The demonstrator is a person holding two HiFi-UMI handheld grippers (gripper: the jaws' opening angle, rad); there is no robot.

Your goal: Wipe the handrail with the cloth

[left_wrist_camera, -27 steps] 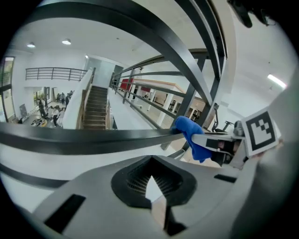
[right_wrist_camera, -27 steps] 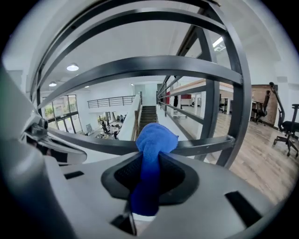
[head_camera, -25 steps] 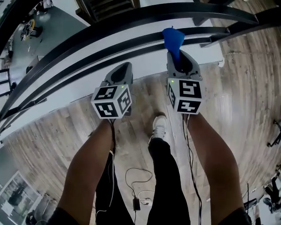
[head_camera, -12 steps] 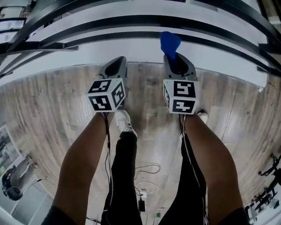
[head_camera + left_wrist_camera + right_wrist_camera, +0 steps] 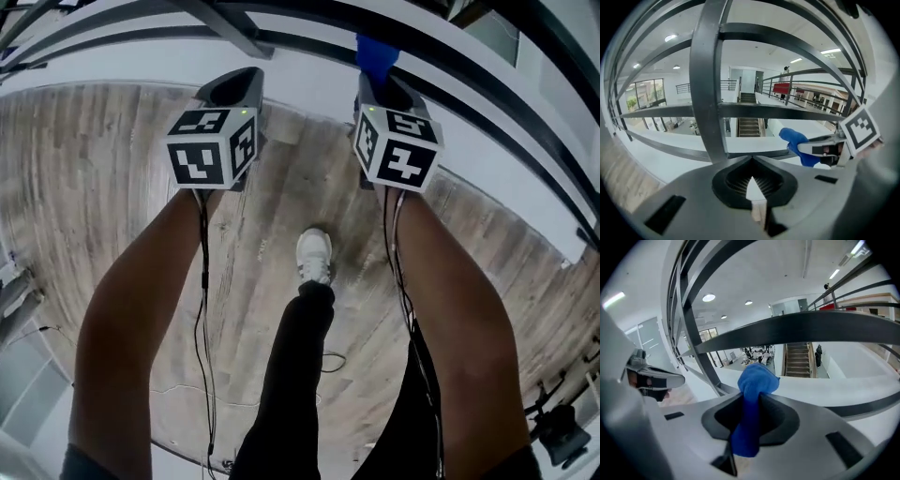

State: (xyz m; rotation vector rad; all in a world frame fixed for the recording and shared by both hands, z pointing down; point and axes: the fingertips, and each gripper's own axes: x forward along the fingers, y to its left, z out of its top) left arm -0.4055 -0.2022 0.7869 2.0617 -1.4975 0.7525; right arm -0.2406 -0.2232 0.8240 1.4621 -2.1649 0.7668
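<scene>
Right tool (image 5: 749, 427) pinches the cloth (image 5: 757, 380); railing (image 5: 801, 329) runs out of frame.

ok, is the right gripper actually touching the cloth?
Touching. The right gripper view shows the blue cloth pinched between the jaws of the right gripper, with its bunched end sticking out past them.

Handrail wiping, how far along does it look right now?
Done: the blue cloth is picked up, clamped in the right gripper. In hand: the cloth is held up close to the dark handrail, but the right gripper view shows no contact between them. Left: the wiping itself, not yet begun as far as the views show. The left gripper is shut on nothing.
</scene>
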